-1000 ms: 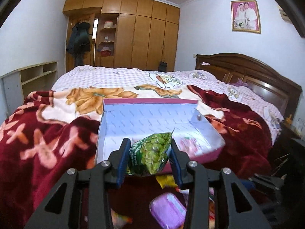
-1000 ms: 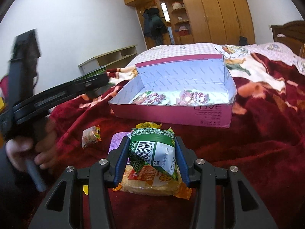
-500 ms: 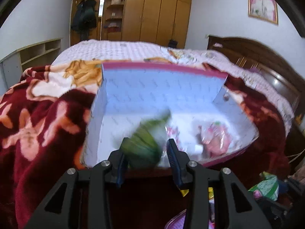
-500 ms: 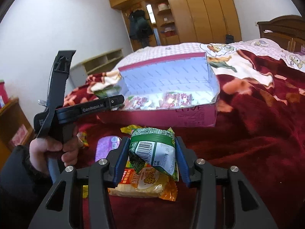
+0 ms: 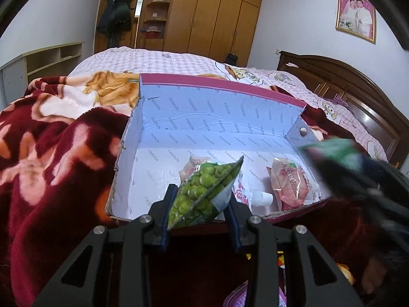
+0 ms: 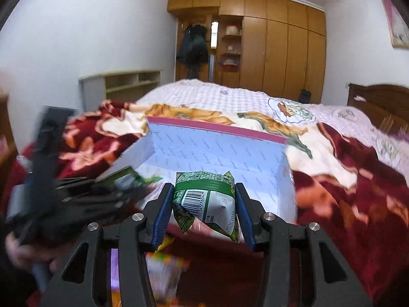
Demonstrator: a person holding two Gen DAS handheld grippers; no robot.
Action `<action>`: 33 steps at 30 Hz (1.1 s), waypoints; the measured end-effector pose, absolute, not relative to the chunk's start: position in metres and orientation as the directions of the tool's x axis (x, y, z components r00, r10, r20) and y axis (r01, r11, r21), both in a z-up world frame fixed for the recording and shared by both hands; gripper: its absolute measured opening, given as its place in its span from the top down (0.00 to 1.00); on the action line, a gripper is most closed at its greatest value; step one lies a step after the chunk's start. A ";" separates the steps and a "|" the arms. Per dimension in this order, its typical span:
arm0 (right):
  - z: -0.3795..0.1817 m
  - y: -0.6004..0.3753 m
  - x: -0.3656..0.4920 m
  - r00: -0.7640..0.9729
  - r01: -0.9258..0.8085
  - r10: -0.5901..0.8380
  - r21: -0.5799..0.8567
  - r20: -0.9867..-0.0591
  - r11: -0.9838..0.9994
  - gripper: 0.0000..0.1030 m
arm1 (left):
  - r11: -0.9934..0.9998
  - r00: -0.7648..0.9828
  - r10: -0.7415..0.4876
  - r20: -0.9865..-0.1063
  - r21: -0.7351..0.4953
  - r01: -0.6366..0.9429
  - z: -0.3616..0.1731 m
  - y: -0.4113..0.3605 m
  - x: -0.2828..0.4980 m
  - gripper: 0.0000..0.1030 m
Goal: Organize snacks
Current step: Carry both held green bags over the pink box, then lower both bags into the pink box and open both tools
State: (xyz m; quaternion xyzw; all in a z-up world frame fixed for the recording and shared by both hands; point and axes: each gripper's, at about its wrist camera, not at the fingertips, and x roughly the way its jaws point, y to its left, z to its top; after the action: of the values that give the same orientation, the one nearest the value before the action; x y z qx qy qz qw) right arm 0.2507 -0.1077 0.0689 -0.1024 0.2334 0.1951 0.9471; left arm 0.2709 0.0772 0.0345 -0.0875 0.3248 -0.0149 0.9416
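Note:
An open pink box with a pale blue lining [image 5: 204, 125] lies on the red blanket; it also shows in the right wrist view [image 6: 217, 148]. Two pink snack packets [image 5: 291, 184] lie inside it. My left gripper [image 5: 202, 204] is shut on a green pea packet [image 5: 202, 194] over the box's near edge. My right gripper [image 6: 204, 209] is shut on another green packet [image 6: 207, 202], barcode side up, at the box's near right. The right gripper appears blurred at the right in the left wrist view [image 5: 358, 176].
Loose snacks lie on the blanket [image 5: 51, 158] below the grippers: a purple packet [image 5: 237, 294] and orange packets [image 6: 163, 268]. The bed's wooden headboard [image 5: 358, 92] is at the right; a wardrobe [image 6: 268, 48] stands at the far wall.
Both grippers have moved forward to the box with their green packets. The right gripper rose from the loose snacks and now hangs at the box's near edge.

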 end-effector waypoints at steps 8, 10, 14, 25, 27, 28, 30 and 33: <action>0.043 -0.112 0.276 0.763 -0.400 0.325 -0.014 -0.559 0.916 0.53 | 0.983 0.789 -0.087 -0.609 -0.179 -0.029 0.034 0.076 0.271 0.64; 0.044 -0.123 0.276 0.773 -0.377 0.330 0.026 -0.541 0.926 0.53 | 0.983 0.789 -0.087 -0.608 -0.180 -0.030 0.034 0.077 0.271 0.64; 0.040 -0.124 0.282 0.753 -0.378 0.345 0.061 -0.560 0.924 0.53 | 0.984 0.788 -0.084 -0.609 -0.176 -0.030 0.034 0.076 0.271 0.64; 0.034 -0.117 0.287 0.711 -0.434 0.394 0.078 -0.583 0.898 0.53 | 0.988 0.841 -0.141 -0.522 -0.125 0.088 0.052 0.056 0.256 0.61; 0.034 -0.117 0.287 0.709 -0.435 0.398 0.083 -0.582 0.897 0.53 | 0.979 0.845 -0.189 -0.500 -0.164 0.122 0.054 0.059 0.254 0.52; 0.035 -0.118 0.287 0.710 -0.435 0.400 0.087 -0.579 0.896 0.53 | 0.975 0.847 -0.204 -0.491 -0.181 0.129 0.055 0.061 0.253 0.43; 0.037 -0.121 0.285 0.720 -0.432 0.409 0.098 -0.561 0.896 0.53 | 0.959 0.844 -0.253 -0.473 -0.235 0.156 0.056 0.067 0.254 0.25; 0.044 -0.126 0.279 0.742 -0.437 0.424 0.104 -0.519 0.893 0.53 | 0.928 0.840 -0.330 -0.430 -0.309 0.207 0.058 0.073 0.251 0.21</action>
State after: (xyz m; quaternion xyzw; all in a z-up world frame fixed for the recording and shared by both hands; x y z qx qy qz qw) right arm 0.2785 -0.1264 0.0436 -0.0124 0.2751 0.2307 0.9332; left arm 0.2508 0.0726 0.0577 -0.1261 0.2449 -0.1412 0.9509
